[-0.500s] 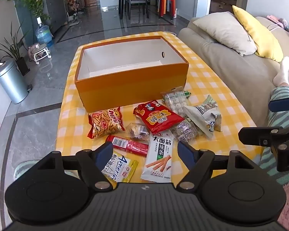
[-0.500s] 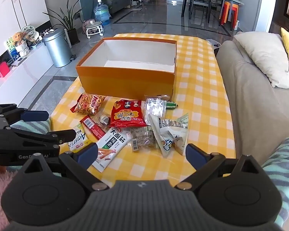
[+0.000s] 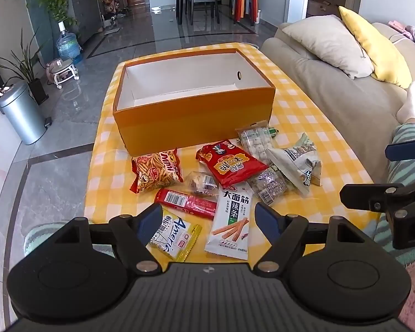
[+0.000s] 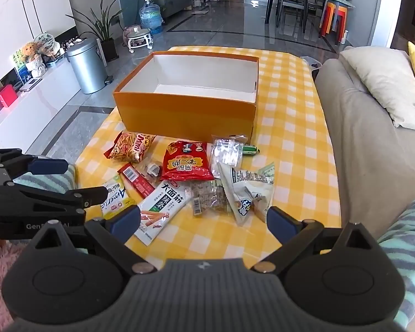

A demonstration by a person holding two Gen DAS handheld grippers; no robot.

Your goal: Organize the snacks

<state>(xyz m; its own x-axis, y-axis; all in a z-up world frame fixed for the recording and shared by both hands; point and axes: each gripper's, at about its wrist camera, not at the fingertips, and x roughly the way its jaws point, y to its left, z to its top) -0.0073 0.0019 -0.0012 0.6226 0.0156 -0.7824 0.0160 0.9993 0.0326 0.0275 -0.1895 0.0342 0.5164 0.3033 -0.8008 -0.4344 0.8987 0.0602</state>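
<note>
Left gripper (image 3: 209,221) sits at bottom centre of its view, fingers wide, nothing between them, above the table's near edge. Right gripper (image 4: 203,220) same: bottom centre, fingers wide, empty.

Orange box (image 3: 196,116), open top, white inside, no snacks in it, mid-frame on the yellow checked table (image 3: 304,116). Snacks in a loose pile just below the box in frame:
- Mimi bag (image 3: 156,171) at left
- red bag (image 3: 229,164) centre
- clear pack (image 3: 256,141) touching the box front
- white-green bag (image 3: 296,163) at right
- red bar (image 3: 185,202), Americ pack (image 3: 173,233) and white stick pack (image 3: 231,221) lowest, nearest the left fingers

Sofa (image 3: 332,88) right side of frame, bin (image 3: 22,113) left.
</note>
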